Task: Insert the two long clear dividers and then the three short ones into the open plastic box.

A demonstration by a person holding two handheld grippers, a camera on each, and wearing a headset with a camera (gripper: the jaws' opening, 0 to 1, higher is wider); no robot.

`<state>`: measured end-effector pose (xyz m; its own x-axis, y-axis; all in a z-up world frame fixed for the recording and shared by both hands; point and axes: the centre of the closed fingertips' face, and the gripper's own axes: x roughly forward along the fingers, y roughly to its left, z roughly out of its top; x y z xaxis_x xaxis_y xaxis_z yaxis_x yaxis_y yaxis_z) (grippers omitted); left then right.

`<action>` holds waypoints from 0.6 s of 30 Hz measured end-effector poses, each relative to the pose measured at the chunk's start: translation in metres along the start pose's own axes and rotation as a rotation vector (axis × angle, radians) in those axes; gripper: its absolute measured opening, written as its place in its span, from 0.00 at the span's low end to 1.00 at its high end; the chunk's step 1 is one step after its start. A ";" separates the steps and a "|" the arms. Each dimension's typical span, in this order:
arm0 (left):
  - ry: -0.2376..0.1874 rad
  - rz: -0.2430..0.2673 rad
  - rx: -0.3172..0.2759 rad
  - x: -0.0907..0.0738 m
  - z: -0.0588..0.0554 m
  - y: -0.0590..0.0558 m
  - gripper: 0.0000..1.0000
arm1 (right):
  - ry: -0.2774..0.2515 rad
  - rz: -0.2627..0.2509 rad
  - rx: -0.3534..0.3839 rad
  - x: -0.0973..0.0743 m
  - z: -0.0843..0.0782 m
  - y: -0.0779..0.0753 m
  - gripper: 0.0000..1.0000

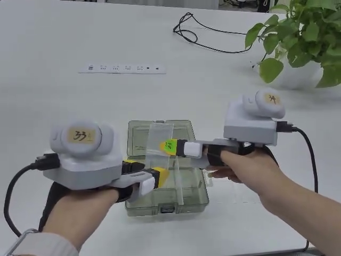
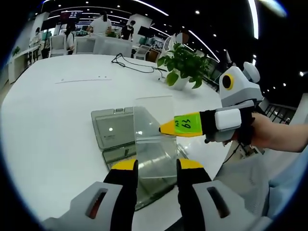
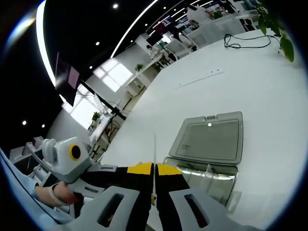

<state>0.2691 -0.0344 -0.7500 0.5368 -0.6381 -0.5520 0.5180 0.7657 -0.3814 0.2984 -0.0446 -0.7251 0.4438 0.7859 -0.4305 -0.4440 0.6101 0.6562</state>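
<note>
While my left gripper (image 2: pixel 156 166) sits at the frame's bottom with jaws apart on either side of the thin clear plastic divider (image 2: pixel 151 144), perhaps brushing its edges, my right gripper (image 3: pixel 154 166) pinches that sheet upright over the open grey-green plastic box (image 1: pixel 165 207). I judge it light, stiff and slippery, best held near an edge. At upper right, the leafy potted plant (image 1: pixel 303 32) and black cable (image 1: pixel 202 37) obstruct nothing.

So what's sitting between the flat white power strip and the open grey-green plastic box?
Nothing. In the head view, only bare white table lies between the flat white power strip and the open grey-green plastic box.
</note>
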 end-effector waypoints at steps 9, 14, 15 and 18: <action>-0.049 -0.021 0.116 -0.001 0.007 0.004 0.49 | 0.045 -0.018 -0.018 0.000 0.001 0.005 0.02; -0.085 -0.049 0.203 -0.005 0.013 0.011 0.72 | 0.065 -0.048 -0.018 -0.002 0.002 0.002 0.02; -0.087 -0.056 0.217 -0.007 0.013 0.012 0.77 | 0.068 -0.047 -0.019 -0.002 0.002 0.002 0.02; -0.110 -0.091 0.297 -0.011 0.015 0.012 0.91 | 0.075 -0.056 -0.013 -0.003 0.001 0.000 0.02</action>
<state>0.2802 -0.0194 -0.7375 0.5398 -0.7200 -0.4361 0.7298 0.6585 -0.1838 0.2976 -0.0466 -0.7231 0.4090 0.7554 -0.5119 -0.4302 0.6543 0.6219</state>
